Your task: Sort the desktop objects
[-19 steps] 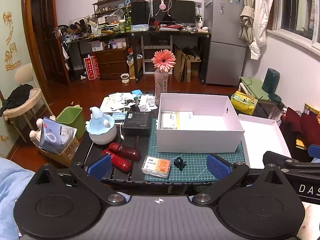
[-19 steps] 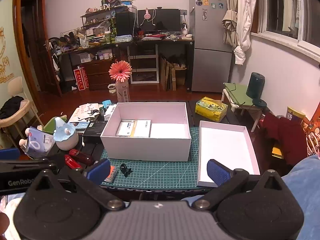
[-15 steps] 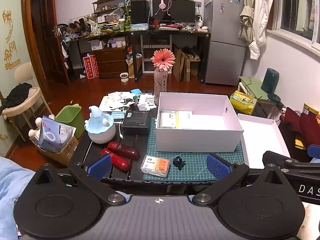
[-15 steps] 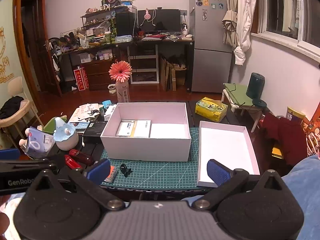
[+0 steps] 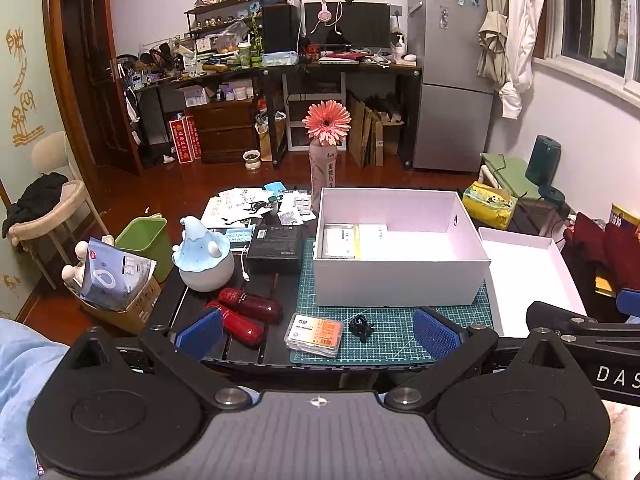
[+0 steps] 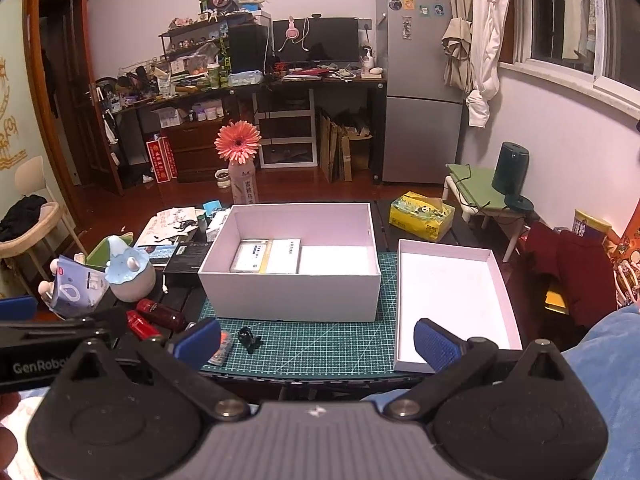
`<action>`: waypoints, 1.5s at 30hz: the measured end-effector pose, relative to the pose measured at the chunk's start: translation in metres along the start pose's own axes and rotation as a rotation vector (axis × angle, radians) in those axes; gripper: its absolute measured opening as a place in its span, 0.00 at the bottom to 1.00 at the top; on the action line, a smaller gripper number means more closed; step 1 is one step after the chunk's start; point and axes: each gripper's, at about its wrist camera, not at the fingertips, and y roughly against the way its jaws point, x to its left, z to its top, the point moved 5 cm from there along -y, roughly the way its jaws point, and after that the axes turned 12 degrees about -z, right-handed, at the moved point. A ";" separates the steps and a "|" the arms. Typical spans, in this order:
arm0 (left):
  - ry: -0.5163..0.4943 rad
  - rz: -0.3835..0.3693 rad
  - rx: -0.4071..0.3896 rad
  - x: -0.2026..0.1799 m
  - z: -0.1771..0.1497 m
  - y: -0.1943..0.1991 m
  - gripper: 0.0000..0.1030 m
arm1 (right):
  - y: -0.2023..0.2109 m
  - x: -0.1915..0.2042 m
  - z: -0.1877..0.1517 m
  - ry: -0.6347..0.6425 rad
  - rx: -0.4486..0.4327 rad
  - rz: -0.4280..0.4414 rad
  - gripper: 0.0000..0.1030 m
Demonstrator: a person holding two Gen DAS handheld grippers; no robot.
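A white open box point(image 5: 400, 280) stands on the green cutting mat point(image 5: 392, 340) and holds flat packs at its left. In front lie an orange card case point(image 5: 316, 334), a black binder clip point(image 5: 360, 326) and two red tubes point(image 5: 250, 310). A black box point(image 5: 276, 248) and a blue-topped humidifier point(image 5: 204, 260) sit to the left. My left gripper point(image 5: 316, 334) is open and empty, held above the table's near edge. My right gripper point(image 6: 316, 344) is open and empty too, before the white box point(image 6: 292, 296) and the box lid point(image 6: 452, 300).
A pink flower in a bottle point(image 5: 326, 160) stands behind the box. Papers and small packets point(image 5: 256, 208) lie at the back left. A yellow tissue pack point(image 6: 422, 216) is at the back right. A green bin point(image 5: 142, 236) and a carton stand on the floor at left.
Both grippers have drifted only slightly; the view barely shifts. Nothing on the table has moved.
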 end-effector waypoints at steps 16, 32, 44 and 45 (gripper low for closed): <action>0.000 0.001 -0.006 0.001 0.000 -0.001 0.99 | -0.002 0.003 -0.004 0.015 -0.006 -0.004 1.00; -0.002 0.004 -0.010 0.004 0.000 -0.001 0.99 | -0.004 0.002 -0.005 0.011 -0.002 0.001 1.00; 0.002 0.009 -0.013 0.001 0.001 -0.001 0.99 | -0.004 0.003 -0.002 0.015 -0.006 0.000 1.00; 0.002 0.009 -0.013 0.001 0.002 -0.001 0.99 | -0.004 0.003 -0.002 0.016 -0.006 0.000 1.00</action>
